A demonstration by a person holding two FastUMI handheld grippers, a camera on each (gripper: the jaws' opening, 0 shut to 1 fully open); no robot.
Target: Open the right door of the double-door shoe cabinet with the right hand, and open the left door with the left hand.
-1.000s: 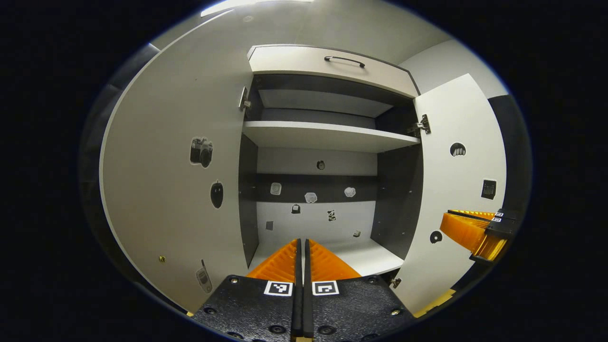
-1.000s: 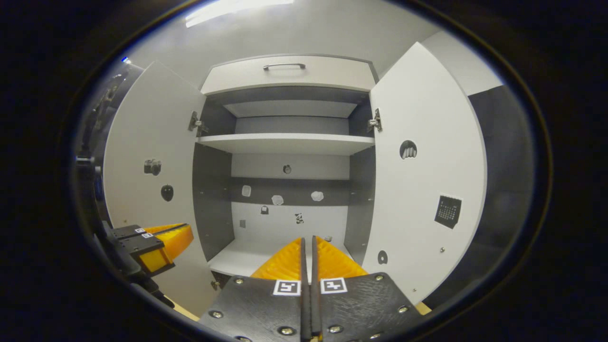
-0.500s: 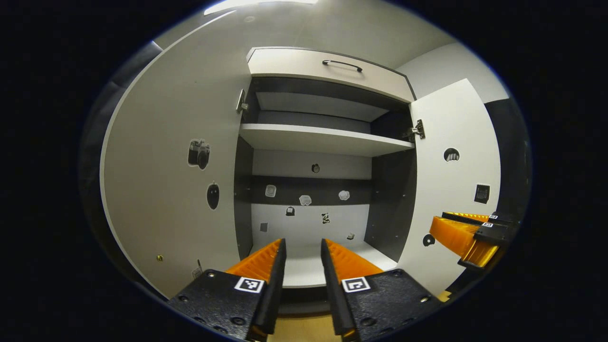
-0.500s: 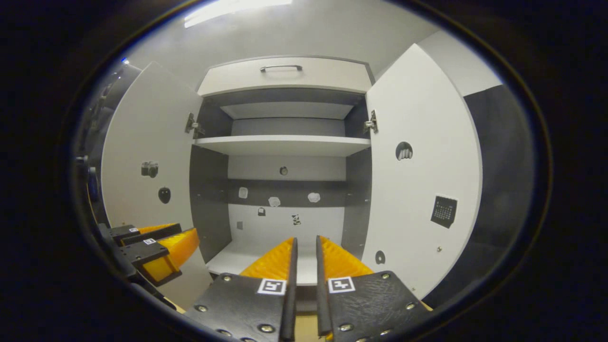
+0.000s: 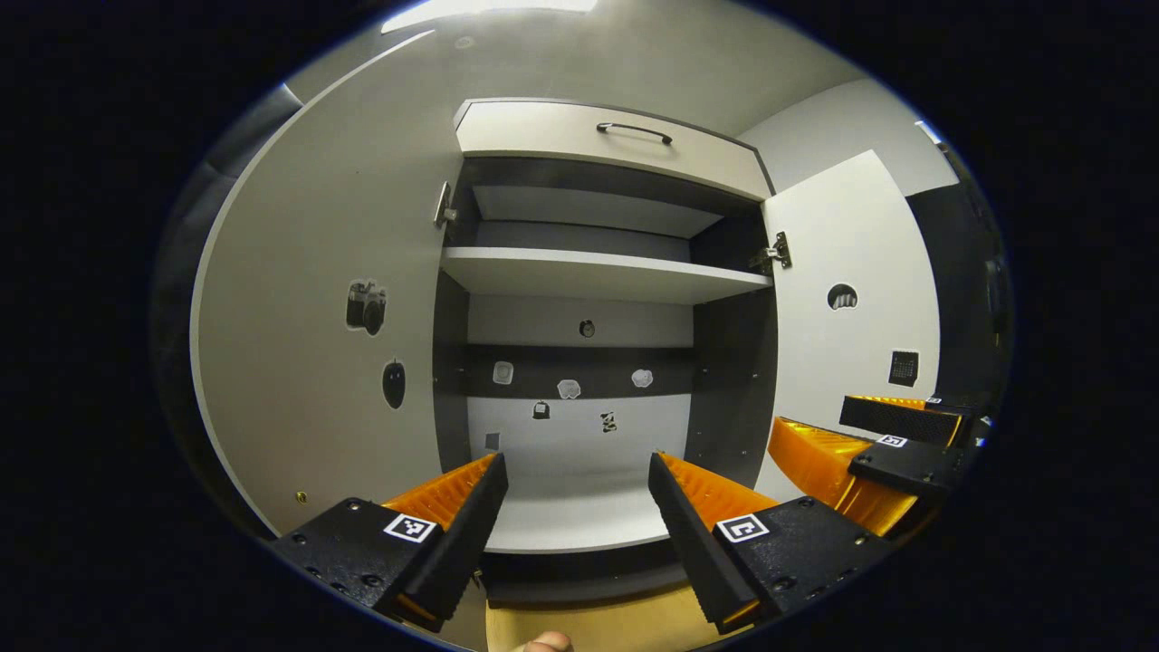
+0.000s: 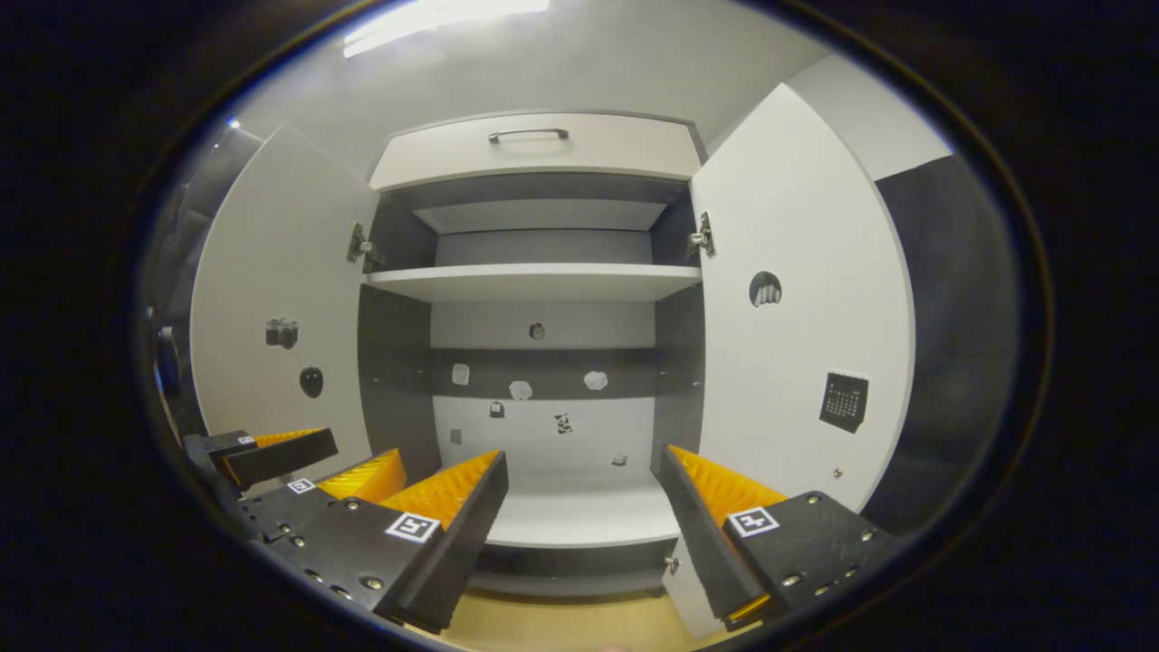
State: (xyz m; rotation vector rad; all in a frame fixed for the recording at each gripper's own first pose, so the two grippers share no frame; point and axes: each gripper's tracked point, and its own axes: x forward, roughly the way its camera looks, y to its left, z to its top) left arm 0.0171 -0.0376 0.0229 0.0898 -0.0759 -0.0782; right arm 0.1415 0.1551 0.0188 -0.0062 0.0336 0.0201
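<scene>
Nearest to me, the left gripper (image 5: pixel 577 471) is standing with its jaws spread wide and nothing between them, and the right gripper (image 6: pixel 579 466) is doing the same, wide and empty, each hanging in front of the cabinet (image 6: pixel 543 154) and well clear of it. In the right gripper view the left gripper is showing low at the left edge, just beside it. Past the fingers, the left door (image 5: pixel 317 272) is swung fully out to one side and the right door (image 6: pixel 806 299) to the other, so the shelf (image 6: pixel 534 281) and the stickered back panel (image 6: pixel 543 426) are lying bare between them; the drawer (image 6: pixel 534 149) above is shut. Both doors look open to me, so the job seems done. The risk I see now is a careless retreat: a spread finger swinging sideways could be catching a door edge and knocking it back toward closed. Compared with a second ago, both pairs of jaws were pressed together and are now parted wide, and the cabinet is sitting a touch farther off.
</scene>
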